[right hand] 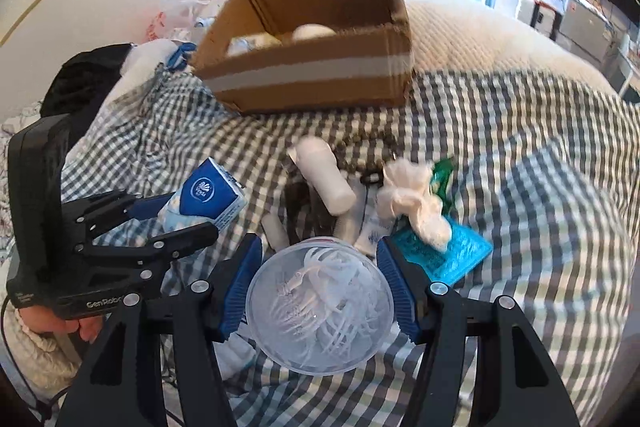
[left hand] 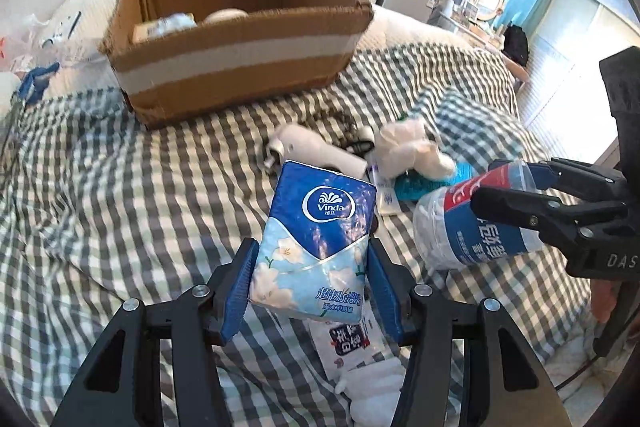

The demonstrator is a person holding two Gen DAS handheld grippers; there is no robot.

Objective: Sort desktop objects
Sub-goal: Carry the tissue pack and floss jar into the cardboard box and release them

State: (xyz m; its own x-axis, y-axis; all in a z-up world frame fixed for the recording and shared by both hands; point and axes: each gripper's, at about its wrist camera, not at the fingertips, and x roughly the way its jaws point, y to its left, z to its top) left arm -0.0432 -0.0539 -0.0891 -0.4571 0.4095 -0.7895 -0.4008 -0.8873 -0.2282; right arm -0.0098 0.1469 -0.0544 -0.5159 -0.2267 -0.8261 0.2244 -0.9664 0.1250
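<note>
We find both tools loaded and raised over the bed. The left hand-held gripper is clamped on a tissue pack, its blue pads pressing the pack's two long edges near the lower end. The pack's long axis runs away from the tool, logo end pointing far, towards the cardboard box; gripped low, most of its length stands clear of the fingers, which we judge suits dropping it over the box wall.

The right hand-held gripper is closed across a water bottle. In the right wrist view we look straight at its round clear base, so its long axis lies along the fingers. In the left wrist view the same bottle lies slanted, base towards the near left, label wrapped round its middle, the pads bearing on the label area.

The box sits at the far side of the bed, open-topped, with a few pale items already inside. We take it as the sorting destination, though that is our judgement only.

Loose items remain on the checked cover between tools and box: a white cylinder, a crumpled white wad and a teal packet. Neither held item touches the bed
</note>
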